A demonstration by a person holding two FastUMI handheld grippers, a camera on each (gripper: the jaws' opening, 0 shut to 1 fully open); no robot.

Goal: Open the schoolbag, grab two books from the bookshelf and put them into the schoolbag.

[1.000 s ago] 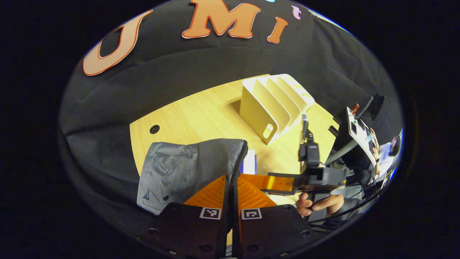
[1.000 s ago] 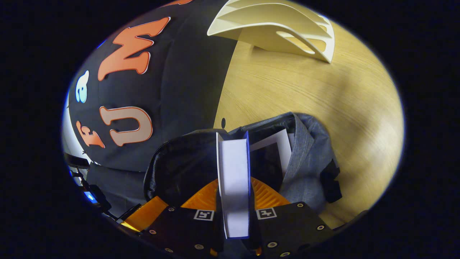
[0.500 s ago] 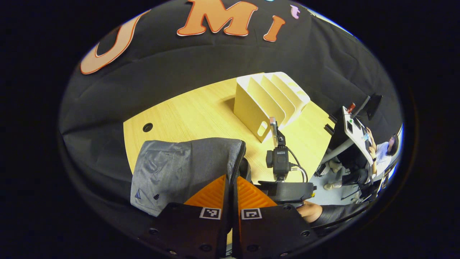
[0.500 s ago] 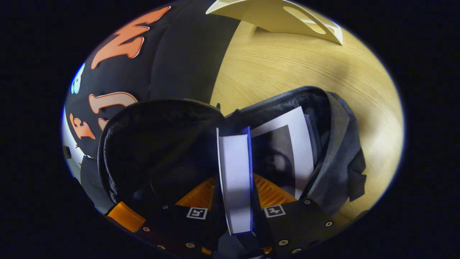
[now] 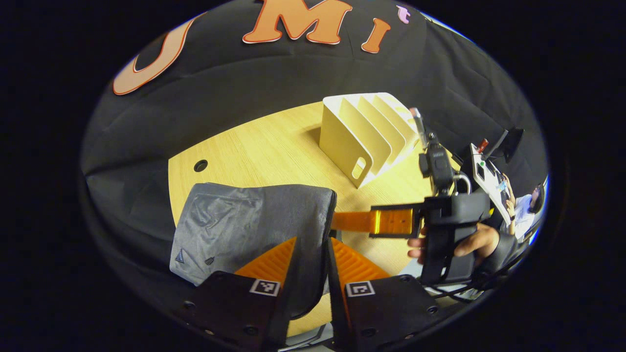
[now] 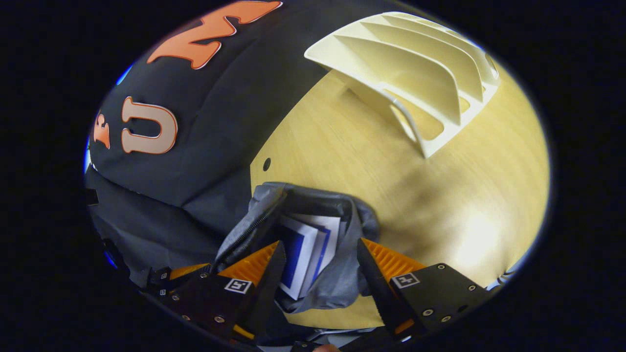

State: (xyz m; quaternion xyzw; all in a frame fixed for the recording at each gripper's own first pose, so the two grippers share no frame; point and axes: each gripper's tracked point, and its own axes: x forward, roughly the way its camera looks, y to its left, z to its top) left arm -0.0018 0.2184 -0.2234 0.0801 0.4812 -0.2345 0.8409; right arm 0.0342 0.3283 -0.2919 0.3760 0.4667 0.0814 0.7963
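Looks like the packing step is basically wrapped up. Both books [image 6: 305, 254] sit inside the grey schoolbag [image 5: 254, 225], which lies on the bench [image 6: 440, 205] with its mouth open, and the white bookshelf [image 5: 367, 137] stands with bare slots. The right gripper [image 6: 318, 266] has its fingers spread wide, holding nothing, just over the bag's opening. The left gripper [image 5: 308, 261] has its fingers pinching the bag's flap edge. My guess: next is backing the right one away, then letting the flap go.
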